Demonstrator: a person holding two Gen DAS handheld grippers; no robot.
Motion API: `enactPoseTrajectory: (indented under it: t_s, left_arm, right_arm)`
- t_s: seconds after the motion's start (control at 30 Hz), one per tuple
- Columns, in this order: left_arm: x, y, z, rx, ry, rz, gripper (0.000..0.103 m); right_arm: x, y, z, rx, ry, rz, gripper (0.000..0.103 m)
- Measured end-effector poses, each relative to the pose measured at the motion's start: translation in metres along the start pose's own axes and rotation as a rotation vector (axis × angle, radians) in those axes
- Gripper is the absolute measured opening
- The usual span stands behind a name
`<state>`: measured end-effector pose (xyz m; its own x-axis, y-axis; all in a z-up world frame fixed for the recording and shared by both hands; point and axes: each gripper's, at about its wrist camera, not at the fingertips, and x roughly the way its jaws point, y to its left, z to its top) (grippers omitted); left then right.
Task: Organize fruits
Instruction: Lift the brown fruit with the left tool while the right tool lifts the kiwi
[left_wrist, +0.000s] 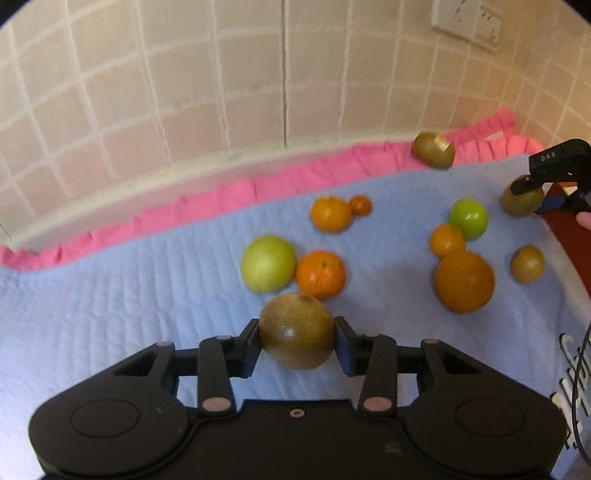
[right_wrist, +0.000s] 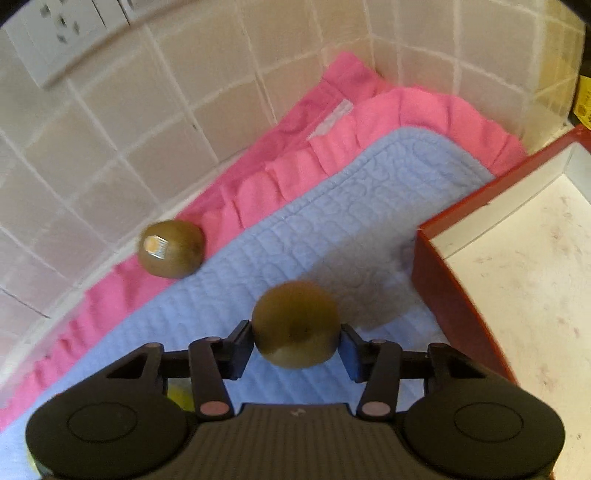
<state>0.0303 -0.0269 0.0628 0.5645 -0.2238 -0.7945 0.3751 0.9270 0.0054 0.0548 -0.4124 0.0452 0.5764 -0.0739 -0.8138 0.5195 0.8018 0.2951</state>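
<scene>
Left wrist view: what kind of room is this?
Probably a home kitchen counter: tiled wall with a wall socket, and loose fruit such as an orange on a blue quilted mat.

Left hand-held gripper (left_wrist: 297, 341) clamped on a kiwi (left_wrist: 297, 331), right hand-held gripper (right_wrist: 296, 341) clamped on another kiwi (right_wrist: 295, 324)

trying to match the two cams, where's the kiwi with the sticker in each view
Left wrist: the stickered kiwi sits upper right, at the pink cloth's edge.
Right wrist: the same kiwi sits left of centre, at the seam between pink and blue cloth.
Shared landmark: the wall socket.
</scene>
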Motion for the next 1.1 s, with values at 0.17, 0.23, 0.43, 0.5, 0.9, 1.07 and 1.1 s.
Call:
enactPoseTrajectory:
  t_s: [0.17, 0.23, 0.43, 0.5, 0.9, 1.07, 1.1]
  left_arm:
    - [-0.029, -0.029, 0.013, 0.064, -0.08, -0.02, 0.049]
    - [-0.037, -0.043, 0.019, 0.087, -0.102, -0.035, 0.049]
    - [-0.052, -0.1, 0.039, 0.183, -0.176, -0.114, 0.05]
    - [-0.053, -0.113, 0.044, 0.185, -0.187, -0.155, 0.05]
    - [-0.043, -0.127, 0.031, 0.196, -0.156, -0.203, 0.051]
    - [-0.035, -0.116, 0.031, 0.184, -0.134, -0.209, 0.051]
    - [-0.032, -0.115, 0.032, 0.185, -0.13, -0.209, 0.051]
  right_arm:
    - [-0.056, -0.016, -0.003, 0.025, -0.087, 0.057, 0.05]
    - [-0.077, -0.022, -0.004, 0.014, -0.117, 0.062, 0.049]
    - [-0.141, -0.057, -0.003, -0.004, -0.222, 0.049, 0.014]
    - [-0.147, -0.067, -0.003, -0.057, -0.188, 0.078, 0.022]
    - [-0.068, -0.05, -0.059, -0.155, 0.067, 0.026, 0.057]
    - [-0.047, -0.043, -0.059, -0.143, 0.052, -0.035, 0.067]
    - [-0.045, -0.039, -0.059, -0.151, 0.051, -0.049, 0.069]
